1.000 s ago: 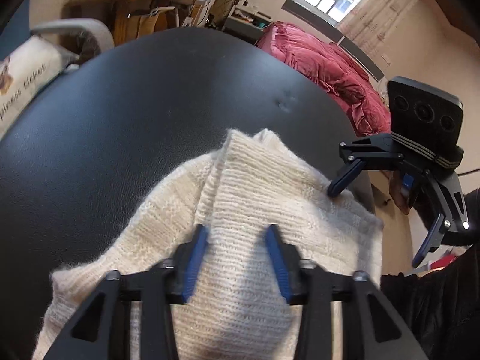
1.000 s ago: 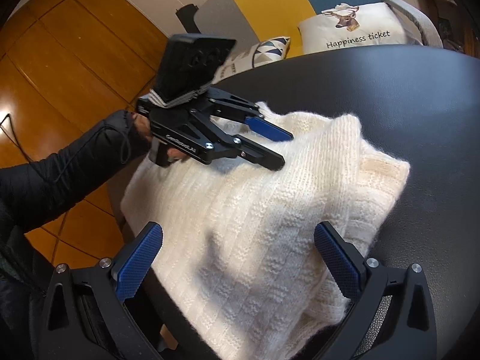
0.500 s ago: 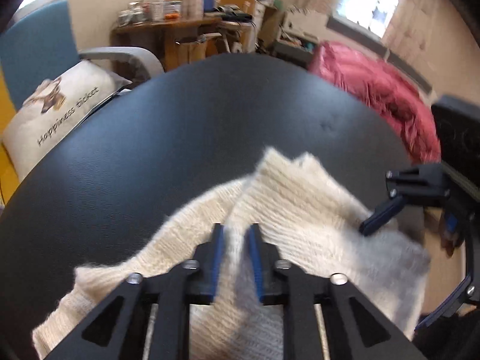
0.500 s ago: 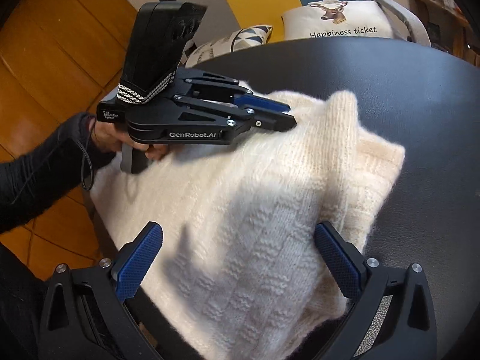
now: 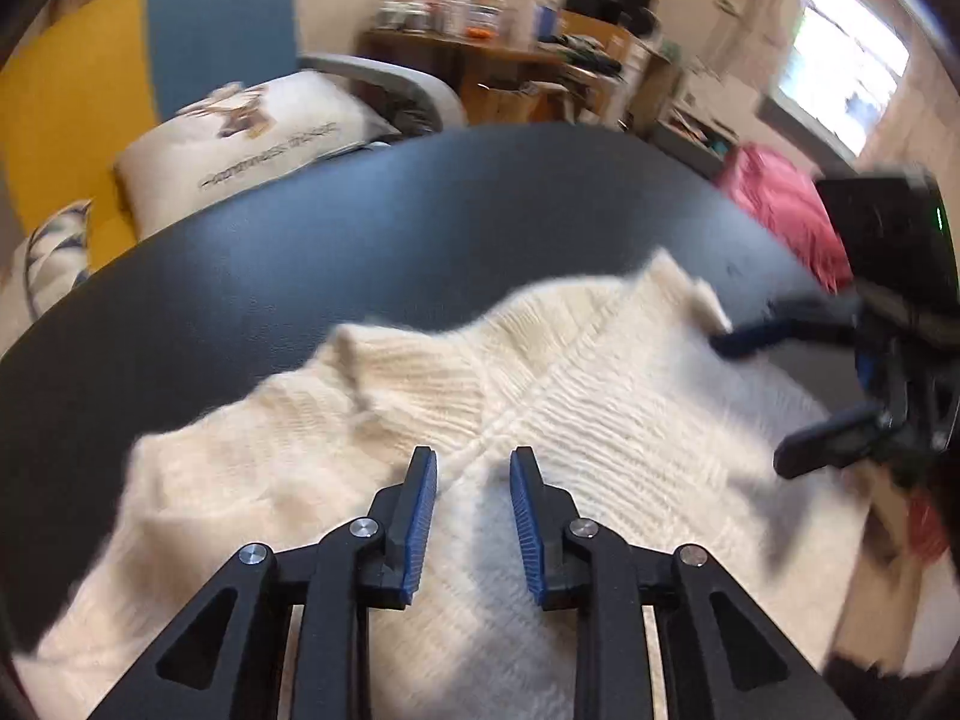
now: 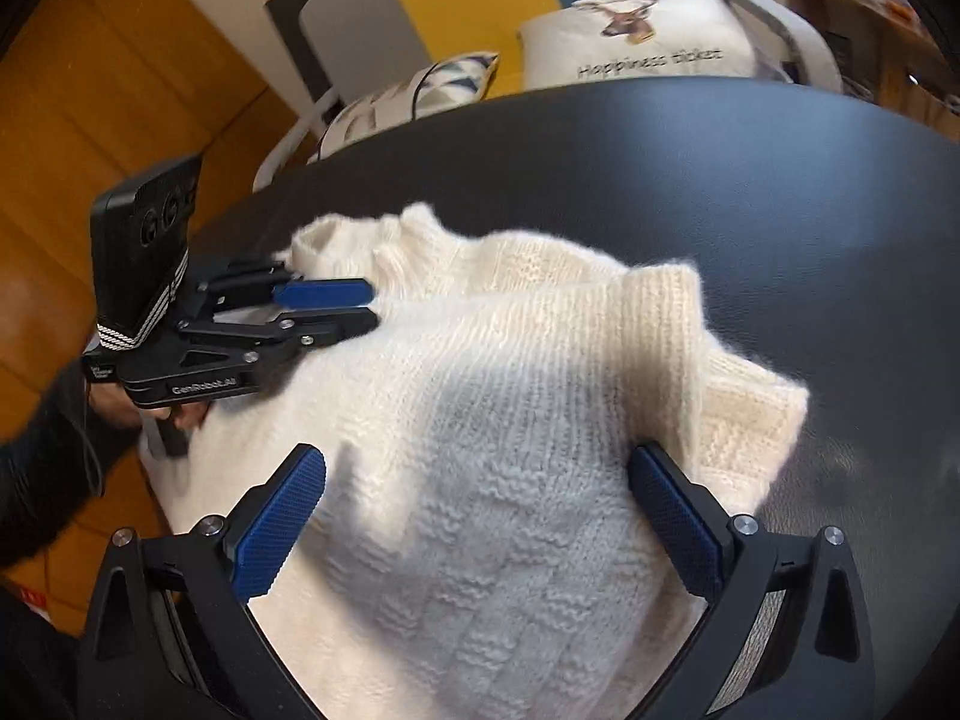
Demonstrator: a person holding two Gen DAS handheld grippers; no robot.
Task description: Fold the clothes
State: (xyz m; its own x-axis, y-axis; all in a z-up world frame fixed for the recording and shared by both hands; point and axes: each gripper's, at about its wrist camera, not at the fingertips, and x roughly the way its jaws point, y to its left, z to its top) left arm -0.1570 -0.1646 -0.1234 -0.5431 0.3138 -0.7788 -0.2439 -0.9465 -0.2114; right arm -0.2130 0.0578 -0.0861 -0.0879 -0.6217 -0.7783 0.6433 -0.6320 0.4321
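Currently, mid-fold: left gripper (image 5: 473,519) jaws are opening, empty, over the sweater (image 6: 510,450); right gripper (image 6: 480,531) spread wide. Next: regrasp an edge.

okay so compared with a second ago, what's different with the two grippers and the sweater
The left gripper narrowed to almost shut half a second ago and its jaws are now opening again over the cream sweater, with nothing pinched between them. It also swung across the knit, bringing the cushioned chair into its view. The right gripper stayed wide open above the sweater. The sweater still lies bunched on the black table.
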